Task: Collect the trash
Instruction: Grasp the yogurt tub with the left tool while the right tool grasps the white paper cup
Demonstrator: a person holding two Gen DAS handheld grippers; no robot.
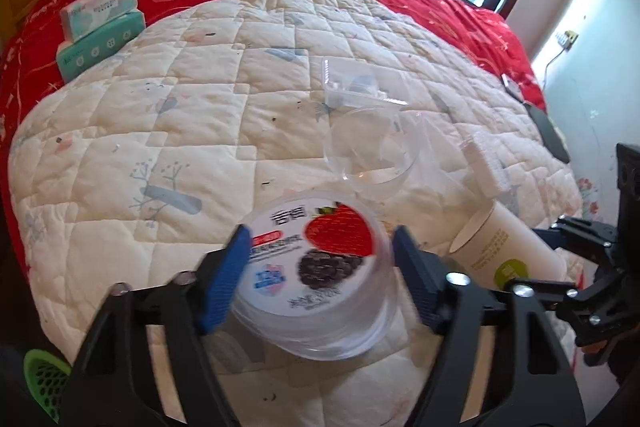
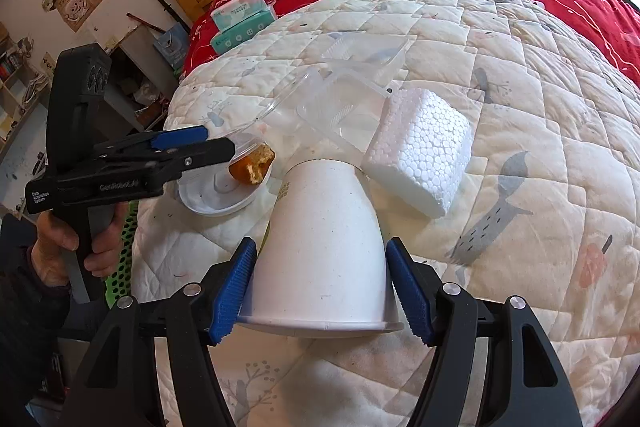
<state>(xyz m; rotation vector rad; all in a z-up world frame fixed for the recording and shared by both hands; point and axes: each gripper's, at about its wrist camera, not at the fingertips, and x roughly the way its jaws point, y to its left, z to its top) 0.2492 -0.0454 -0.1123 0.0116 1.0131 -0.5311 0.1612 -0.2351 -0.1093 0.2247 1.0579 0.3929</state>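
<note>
1. Left gripper [image 1: 316,279]: fingers straddle the yogurt tub [image 1: 316,275] on the quilt [image 1: 160,131]; contact unclear, can't tell if clamped.
2. Right gripper [image 2: 322,291]: fingers apart, flanking the paper cup [image 2: 320,247] lying on its side, not squeezing.
3. Close gently; thin walls likely crush. Keep tub level, food scrap [image 2: 252,163] inside.

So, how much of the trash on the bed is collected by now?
Nothing looks binned yet. The left gripper grips the fruit-labelled plastic yogurt tub; the right gripper straddles the lying white paper cup. The white foam block and clear plastic containers remain on the quilt.
</note>
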